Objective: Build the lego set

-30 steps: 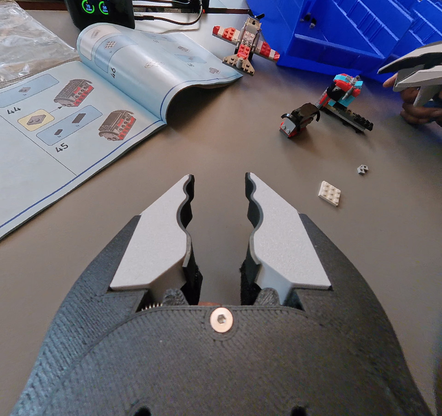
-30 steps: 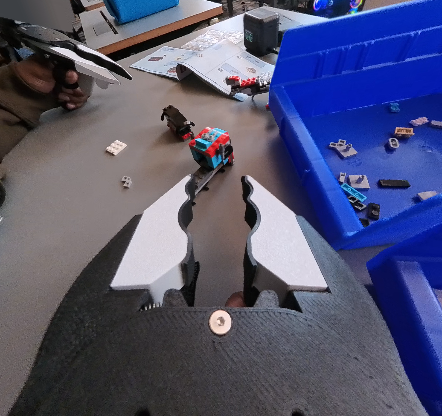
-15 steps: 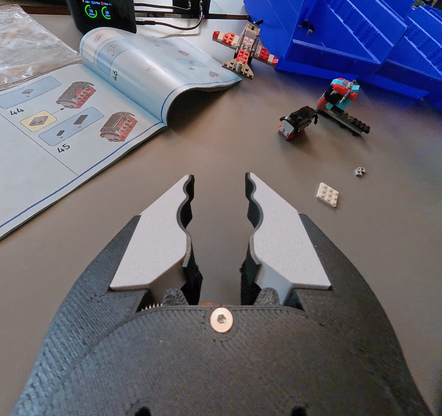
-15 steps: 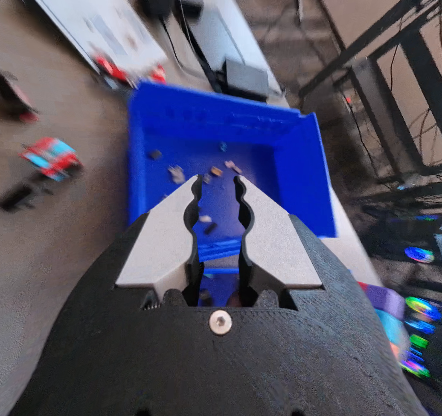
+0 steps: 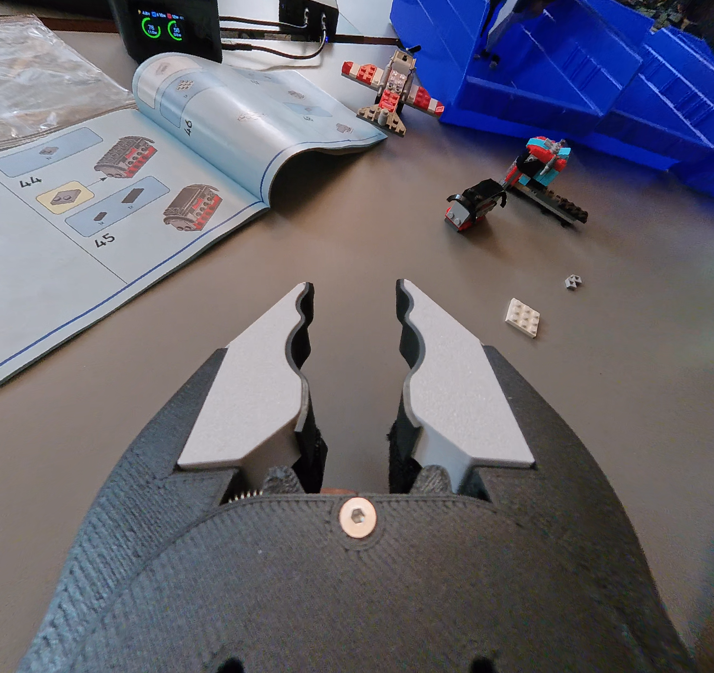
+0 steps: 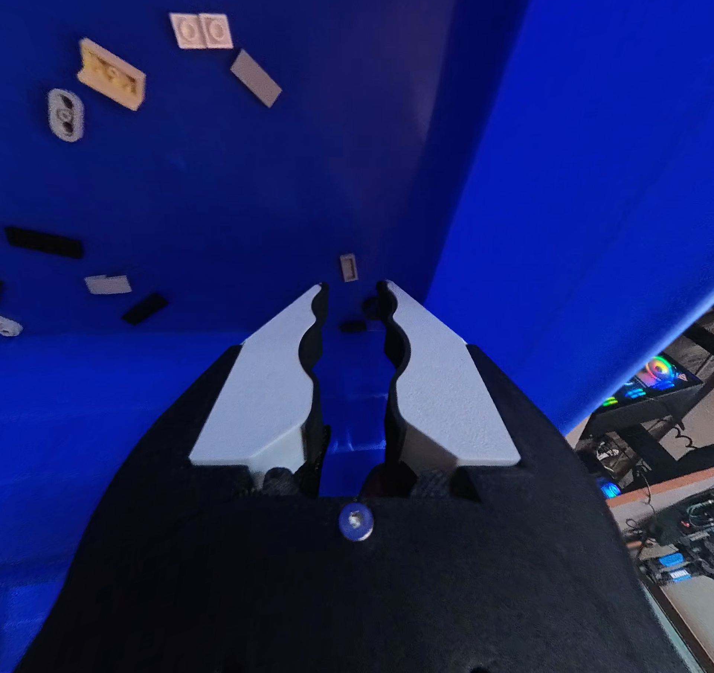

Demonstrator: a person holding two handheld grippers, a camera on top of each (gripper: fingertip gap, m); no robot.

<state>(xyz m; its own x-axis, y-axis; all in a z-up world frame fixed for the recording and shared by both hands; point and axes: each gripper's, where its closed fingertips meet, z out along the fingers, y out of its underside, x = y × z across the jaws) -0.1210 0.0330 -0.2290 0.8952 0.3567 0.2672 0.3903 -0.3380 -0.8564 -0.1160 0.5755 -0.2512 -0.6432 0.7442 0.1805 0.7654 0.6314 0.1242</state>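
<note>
Left gripper (image 5: 354,287): fingers held apart, nothing between them, over bare grey table (image 5: 347,229). White studded plate (image 5: 522,317) lies just right of the tips; open instruction booklet (image 5: 162,175) to their left.

Right gripper (image 6: 351,287): fingers apart, nothing clamped, lowered inside blue bin (image 6: 579,152). Small tan piece (image 6: 348,267) lies just beyond the tips; other loose pieces farther left.

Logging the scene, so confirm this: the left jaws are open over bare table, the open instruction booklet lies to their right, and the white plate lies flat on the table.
One error: the left wrist view shows the instruction booklet to the left of the left gripper, not the right. The jaws are open over bare table, and the white plate lies flat on it.
</note>
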